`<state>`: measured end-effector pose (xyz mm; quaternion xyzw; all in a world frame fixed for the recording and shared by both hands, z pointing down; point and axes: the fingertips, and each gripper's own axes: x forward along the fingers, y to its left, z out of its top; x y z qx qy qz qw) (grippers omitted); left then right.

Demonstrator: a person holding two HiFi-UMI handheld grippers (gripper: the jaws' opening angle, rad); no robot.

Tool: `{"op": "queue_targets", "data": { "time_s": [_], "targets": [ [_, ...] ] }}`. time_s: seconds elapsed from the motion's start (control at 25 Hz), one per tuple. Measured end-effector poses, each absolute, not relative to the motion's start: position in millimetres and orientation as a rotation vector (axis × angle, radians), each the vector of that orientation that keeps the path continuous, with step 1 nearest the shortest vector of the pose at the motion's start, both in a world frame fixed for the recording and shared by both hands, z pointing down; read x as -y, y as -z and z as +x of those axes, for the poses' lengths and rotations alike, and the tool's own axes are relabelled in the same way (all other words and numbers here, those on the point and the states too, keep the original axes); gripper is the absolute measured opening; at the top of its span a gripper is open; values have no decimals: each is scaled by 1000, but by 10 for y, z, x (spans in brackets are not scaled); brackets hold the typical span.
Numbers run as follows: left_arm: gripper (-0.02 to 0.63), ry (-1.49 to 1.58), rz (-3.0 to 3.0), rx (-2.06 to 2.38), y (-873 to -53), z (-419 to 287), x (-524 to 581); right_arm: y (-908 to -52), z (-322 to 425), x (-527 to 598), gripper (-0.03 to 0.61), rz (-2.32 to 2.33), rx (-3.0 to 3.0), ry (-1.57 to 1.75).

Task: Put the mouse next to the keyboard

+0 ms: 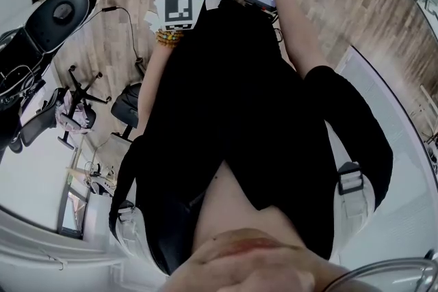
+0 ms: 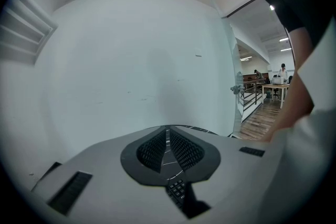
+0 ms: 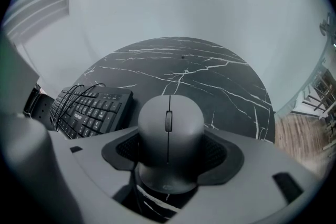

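- Mouse of smooth matte grey plastic (image 3: 169, 123), rounded, with a scroll wheel down its middle, sits clamped at both flanks between the dark ribbed pads of my right gripper (image 3: 169, 150).
- Beneath it lies a round black marble-look table (image 3: 210, 78) with white veins; I cannot tell whether the mouse touches the top.
- A flat black keyboard with white-lettered keys (image 3: 92, 110) rests on the table, near the mouse's left, with a thin black cable (image 3: 73, 93) looped across it.
- My left gripper (image 2: 168, 153) has its ribbed pads pressed together on nothing, facing a plain white wall (image 2: 131, 60).
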<state>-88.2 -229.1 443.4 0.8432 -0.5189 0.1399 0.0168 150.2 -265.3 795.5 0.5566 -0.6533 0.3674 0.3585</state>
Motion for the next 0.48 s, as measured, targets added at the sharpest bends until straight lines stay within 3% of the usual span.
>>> {"op": "queue_targets", "data": {
  "time_s": [0.48],
  "targets": [
    [32,-434,2617,1624,-4437,-941,2252,-7962,1504,2653,307,1475,1680,-965]
  ]
}}
